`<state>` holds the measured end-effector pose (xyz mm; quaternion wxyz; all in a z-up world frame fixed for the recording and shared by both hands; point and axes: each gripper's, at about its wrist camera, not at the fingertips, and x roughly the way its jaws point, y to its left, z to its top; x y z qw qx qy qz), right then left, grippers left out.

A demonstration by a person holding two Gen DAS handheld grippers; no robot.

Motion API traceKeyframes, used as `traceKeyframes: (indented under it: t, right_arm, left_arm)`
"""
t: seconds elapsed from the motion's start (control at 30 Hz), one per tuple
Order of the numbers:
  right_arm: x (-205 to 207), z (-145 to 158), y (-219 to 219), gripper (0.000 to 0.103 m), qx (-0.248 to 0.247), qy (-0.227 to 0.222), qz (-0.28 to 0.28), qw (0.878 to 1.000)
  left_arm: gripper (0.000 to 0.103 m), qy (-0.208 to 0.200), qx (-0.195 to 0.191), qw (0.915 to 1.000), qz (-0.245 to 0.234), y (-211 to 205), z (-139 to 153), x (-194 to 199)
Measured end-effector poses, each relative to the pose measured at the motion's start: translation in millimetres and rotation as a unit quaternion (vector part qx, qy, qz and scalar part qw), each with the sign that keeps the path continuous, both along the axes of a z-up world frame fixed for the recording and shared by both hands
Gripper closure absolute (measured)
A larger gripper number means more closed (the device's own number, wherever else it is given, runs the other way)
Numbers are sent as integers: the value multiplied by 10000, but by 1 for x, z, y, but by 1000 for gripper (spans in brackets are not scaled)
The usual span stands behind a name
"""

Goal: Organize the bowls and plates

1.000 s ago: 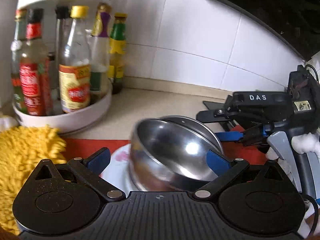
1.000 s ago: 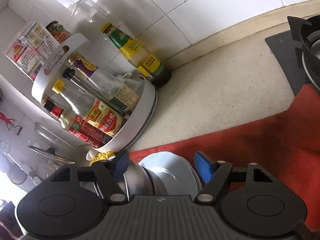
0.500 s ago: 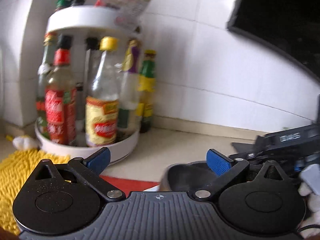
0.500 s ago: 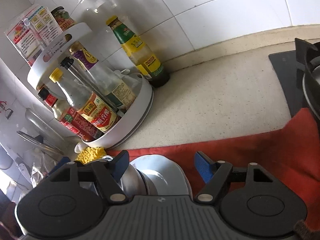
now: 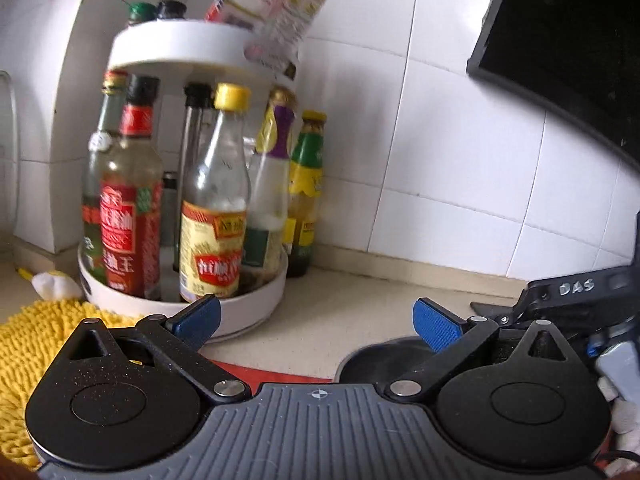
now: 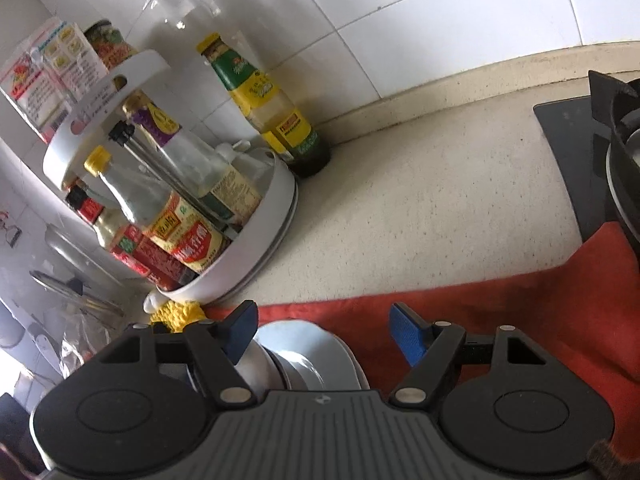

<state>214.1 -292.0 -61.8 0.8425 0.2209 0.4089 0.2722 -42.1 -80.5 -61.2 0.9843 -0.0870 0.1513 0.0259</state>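
Observation:
A steel bowl [image 5: 384, 356] sits low in the left wrist view, mostly hidden behind my left gripper [image 5: 316, 316], which is open and empty above it. In the right wrist view the steel bowl [image 6: 262, 364] rests on a stack of white plates [image 6: 320, 354] on a red cloth [image 6: 520, 320]. My right gripper [image 6: 324, 330] is open and empty just above the plates' edge. The right gripper's black body [image 5: 576, 300] shows at the right of the left wrist view.
A white two-tier turntable [image 5: 256, 304] with several sauce bottles stands at the back left, also in the right wrist view [image 6: 256, 236]. A green-capped bottle [image 6: 272, 108] stands beside it. A yellow mop pad [image 5: 28, 344] lies left. A black stove [image 6: 600, 152] is right.
My left gripper has lifted and tilted up away from the steel bowl, which dropped to the bottom of its view. My right gripper has shifted slightly, still above the plates.

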Motion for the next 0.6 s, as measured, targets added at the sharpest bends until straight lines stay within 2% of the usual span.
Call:
traceKeyframes:
  t: [0.1,0.2,0.23,0.33,0.5,0.6]
  right_arm:
    - [-2,6,0,35,42,-46,71,10000]
    - [-13,15,0,35,20,-181,114,9998]
    - [-18,19,0,34,-7,-225,106,9997]
    - [-37,29,2,34,-98,-378,24,9992]
    - [-85,42,6,32,-245,-667,-115,9974]
    - [-116,48,11,28,-548,-981,-247,9934]
  left_arm:
    - [0,211,298,9989,-289,-3,11,-10]
    - [0,272,715,9968,-211,-11,20,-22]
    - [0,290,750,9966,-196,-13,23,-26]
    - [0,414,700,9966,-145,-14,29,-35]
    - [0,856,538,9945,-258,-13,28,-44]
    - [0,1054,389,9934,-232,-12,30,-49]
